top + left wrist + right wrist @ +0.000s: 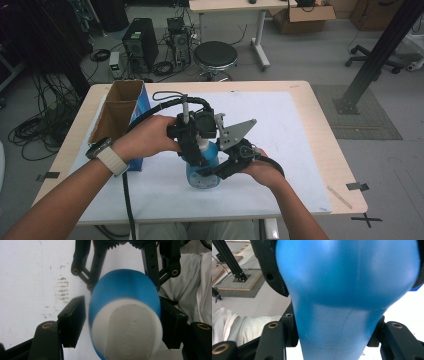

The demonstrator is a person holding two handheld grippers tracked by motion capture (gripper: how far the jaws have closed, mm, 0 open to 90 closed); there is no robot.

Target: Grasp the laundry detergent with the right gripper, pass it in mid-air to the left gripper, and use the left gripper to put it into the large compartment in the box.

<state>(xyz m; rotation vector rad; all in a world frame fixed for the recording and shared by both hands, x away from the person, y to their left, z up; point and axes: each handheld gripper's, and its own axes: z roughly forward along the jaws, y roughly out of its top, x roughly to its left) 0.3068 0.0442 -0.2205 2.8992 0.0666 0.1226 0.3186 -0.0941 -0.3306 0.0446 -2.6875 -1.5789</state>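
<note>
A blue bottle (pixel 201 176) with a white cap stands on the white mat (pixel 285 150) at the table's middle. My left gripper (pixel 196 141) comes down over its top. In the left gripper view the jaws flank the bottle (pixel 125 315): the right jaw touches it, while a strip of mat shows between the left jaw and the bottle, so that gripper (pixel 122 323) is open. My right gripper (pixel 222 162) reaches in from the right. In its own view the right gripper (pixel 333 331) is shut on the narrow part of the bottle (pixel 347 290).
An open cardboard box (pixel 117 115) with a blue side stands at the table's left, touching the left forearm. A strip of tape (pixel 357 186) lies on the table's right edge. A stool (pixel 215 55), computer cases and cables stand on the floor beyond.
</note>
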